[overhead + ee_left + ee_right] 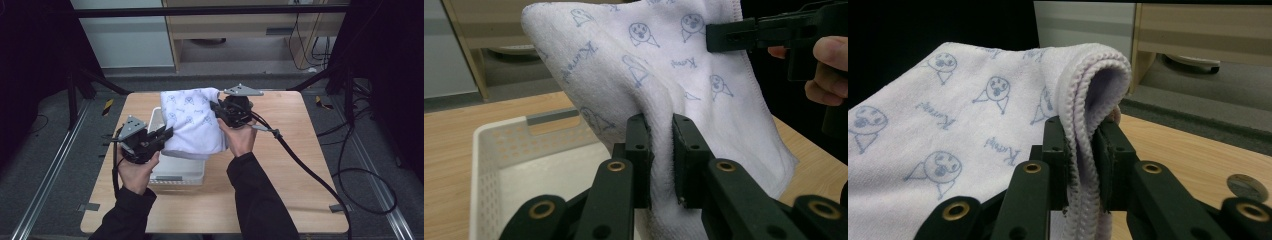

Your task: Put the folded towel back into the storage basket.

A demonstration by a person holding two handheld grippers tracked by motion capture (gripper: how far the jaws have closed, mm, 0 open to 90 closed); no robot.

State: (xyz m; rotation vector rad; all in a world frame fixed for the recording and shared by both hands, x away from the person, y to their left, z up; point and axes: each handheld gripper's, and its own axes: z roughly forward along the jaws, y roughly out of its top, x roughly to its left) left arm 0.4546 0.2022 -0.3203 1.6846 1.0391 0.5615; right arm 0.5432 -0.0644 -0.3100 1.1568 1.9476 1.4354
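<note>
Both grippers are clamped on the towel (192,122): the left gripper (161,136) pinches a thick fold low on its near side, the right gripper (218,108) bites the stitched, doubled hem farther back. Held between them, the cloth hangs over the white basket (176,172) on the table (280,165). It looks light, soft and limp, so hems and folds probably give the surest hold.

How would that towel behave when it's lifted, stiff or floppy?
Probably floppy: the towel sags between the left gripper and right gripper over the basket. It seems light, since thin pinches hold it up. Its fluffy weave bunches in the jaws, so it likely won't slip easily.
</note>
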